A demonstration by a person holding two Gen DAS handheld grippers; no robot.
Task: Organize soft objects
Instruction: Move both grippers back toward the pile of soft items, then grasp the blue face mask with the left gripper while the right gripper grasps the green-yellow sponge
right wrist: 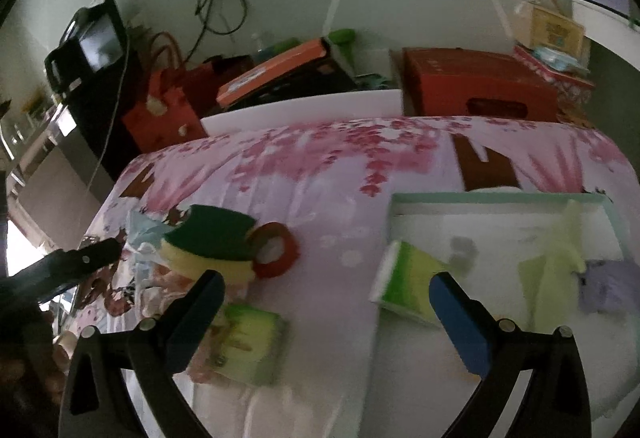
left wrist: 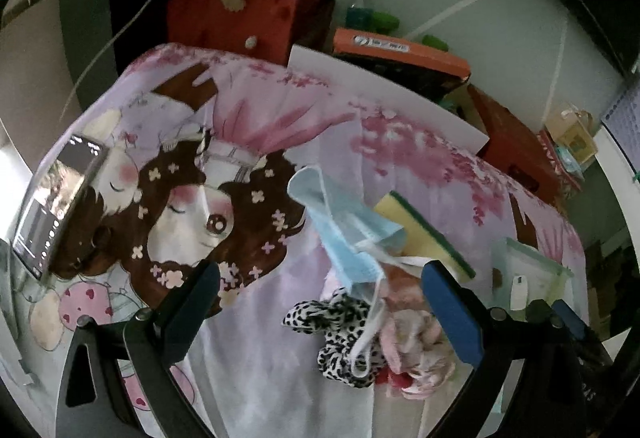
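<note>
In the left wrist view my left gripper point(left wrist: 320, 298) is open above a pile of soft things on the printed bedsheet point(left wrist: 248, 358): a blue face mask point(left wrist: 344, 230), a yellow and green sponge point(left wrist: 424, 230), a leopard-print scrunchie point(left wrist: 340, 334) and a pink cloth point(left wrist: 416, 342). In the right wrist view my right gripper point(right wrist: 326, 302) is open over the sheet beside a clear tray point(right wrist: 500, 199) that holds a green tissue pack point(right wrist: 408, 284), a pale green cloth point(right wrist: 552, 258) and a lilac cloth point(right wrist: 608, 286). The sponge point(right wrist: 212, 242), a red tape roll point(right wrist: 276, 250) and a green packet point(right wrist: 252, 346) lie left of it.
A phone point(left wrist: 56, 205) lies at the sheet's left edge. Behind the bed stand a red bag point(left wrist: 240, 9), an orange box point(left wrist: 400, 53) and a red box point(right wrist: 476, 85). The left gripper's arm point(right wrist: 60, 266) shows at the left of the right wrist view.
</note>
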